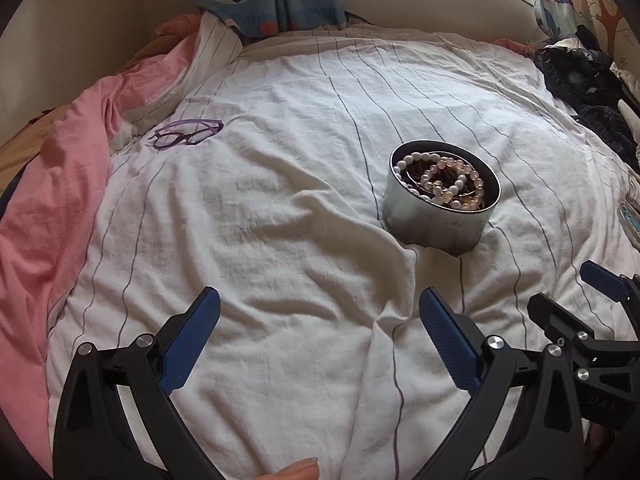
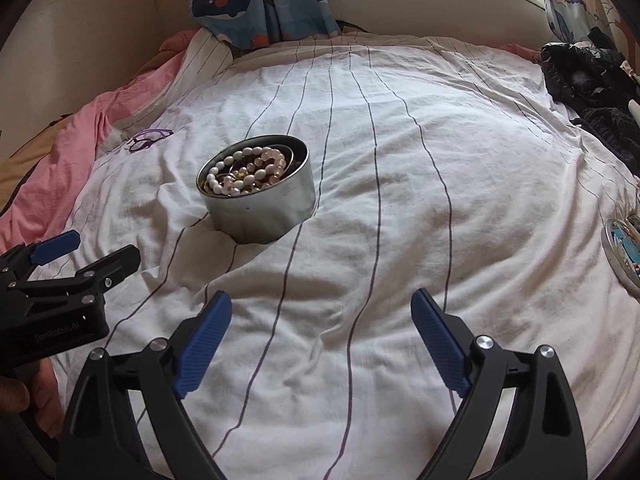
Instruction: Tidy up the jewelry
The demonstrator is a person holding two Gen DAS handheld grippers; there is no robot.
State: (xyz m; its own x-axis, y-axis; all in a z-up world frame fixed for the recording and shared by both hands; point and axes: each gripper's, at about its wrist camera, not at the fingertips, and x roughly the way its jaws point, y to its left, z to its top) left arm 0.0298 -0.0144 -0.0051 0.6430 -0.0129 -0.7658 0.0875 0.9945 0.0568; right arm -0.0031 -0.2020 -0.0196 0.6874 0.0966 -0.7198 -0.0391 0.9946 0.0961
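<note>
Nearest, the left gripper (image 1: 320, 344) and right gripper (image 2: 322, 344) hover side by side above a rumpled striped sheet (image 2: 400, 240), both spread wide and holding nothing. Farther on, a round metal tin (image 1: 436, 220) sits upright on the sheet, full of tangled bead bracelets (image 1: 440, 180). The strands look light, limp and slippery, likely to snag together; pinching one loop lying at the top seems safest. Beyond, left, purple glasses (image 1: 186, 134)

A striped white duvet (image 1: 280, 208) carries a bead-filled tin (image 1: 436, 220), purple glasses (image 1: 186, 134), and perhaps a lid (image 2: 624, 252).
</note>
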